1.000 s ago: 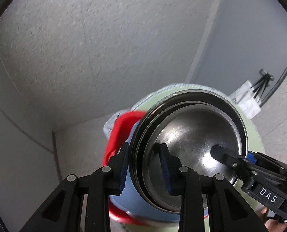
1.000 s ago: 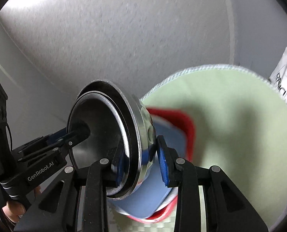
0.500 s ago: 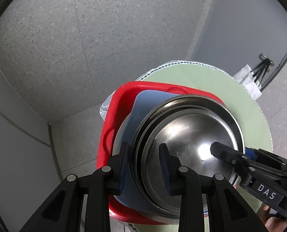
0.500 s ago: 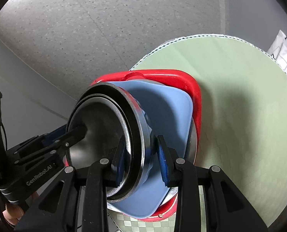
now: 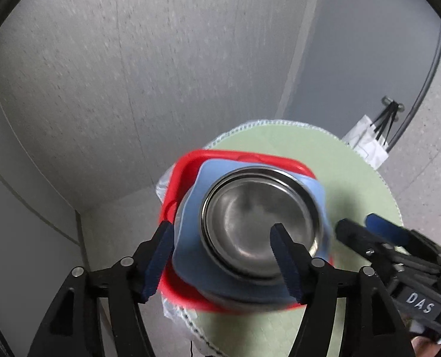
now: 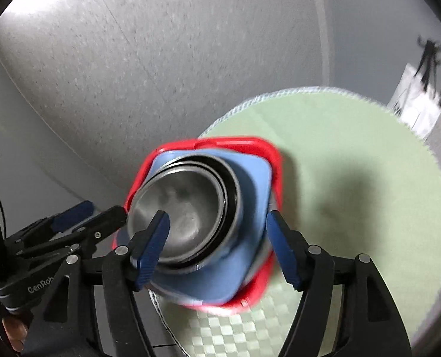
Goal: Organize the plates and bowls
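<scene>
Left wrist view showed the left gripper [image 5: 222, 257] spread wide, released, around nested steel bowls [image 5: 260, 223] stacked on a blue plate [image 5: 190, 250] and red plate [image 5: 184, 166] at frame centre on the green counter [image 5: 354, 178]; the right gripper [image 6: 217, 245] likewise gaped, holding nothing

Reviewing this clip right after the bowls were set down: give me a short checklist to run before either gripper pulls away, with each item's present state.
1. Left gripper open, no grip on the steel bowls: ok.
2. Right gripper open: ok.
3. Steel bowls nested and sitting inside the blue plate: ok.
4. Blue plate resting in the red tray: ok.
5. Red tray fully on the green mat: not ok, its near-left side overhangs the mat's edge.
6. Fingers clear of the bowl rim: cannot tell, one finger of each gripper overlaps the bowls in view.
</scene>
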Motion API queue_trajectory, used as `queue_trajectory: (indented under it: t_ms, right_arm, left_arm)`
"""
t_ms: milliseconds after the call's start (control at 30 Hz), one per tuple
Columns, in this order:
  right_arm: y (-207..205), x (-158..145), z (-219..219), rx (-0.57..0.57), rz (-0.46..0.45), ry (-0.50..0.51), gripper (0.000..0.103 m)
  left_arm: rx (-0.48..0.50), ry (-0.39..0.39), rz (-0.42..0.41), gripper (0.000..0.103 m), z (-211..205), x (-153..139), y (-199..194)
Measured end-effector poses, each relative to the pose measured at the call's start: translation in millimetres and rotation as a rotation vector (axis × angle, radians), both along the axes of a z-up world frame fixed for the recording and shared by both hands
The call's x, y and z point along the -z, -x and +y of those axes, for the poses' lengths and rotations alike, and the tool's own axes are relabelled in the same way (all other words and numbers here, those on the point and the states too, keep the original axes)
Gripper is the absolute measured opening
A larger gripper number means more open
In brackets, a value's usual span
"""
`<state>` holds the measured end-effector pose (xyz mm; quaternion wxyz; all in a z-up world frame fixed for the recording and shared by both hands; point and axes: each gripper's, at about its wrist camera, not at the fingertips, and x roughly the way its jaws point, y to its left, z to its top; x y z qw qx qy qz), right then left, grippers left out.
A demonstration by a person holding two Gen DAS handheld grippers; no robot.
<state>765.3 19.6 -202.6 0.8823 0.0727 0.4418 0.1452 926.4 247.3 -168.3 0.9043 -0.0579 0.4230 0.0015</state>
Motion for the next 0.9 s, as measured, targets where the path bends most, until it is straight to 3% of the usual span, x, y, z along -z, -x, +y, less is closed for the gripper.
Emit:
queue_trajectory:
  t_ms: [267, 400, 900]
  right_arm:
    - [109.8, -66.1, -24.2, -0.001, -0.215, 0.049, 0.079]
    - [186.1, -88.6, -48.5, -0.007, -0.298, 0.082, 0.087]
    - [467.3, -120.2, -195.1, 0.045, -0.427, 0.124, 0.103]
  left_arm:
    - [-0.022, -0.043, -0.209, 0.076, -36.6, -47.2, 128.3]
    - [-0.029, -0.082, -0.309, 0.089, -74.0, -61.0, 217.8]
    - [-0.013, -0.093, -0.426, 0.101, -234.0, -62.0, 548.4]
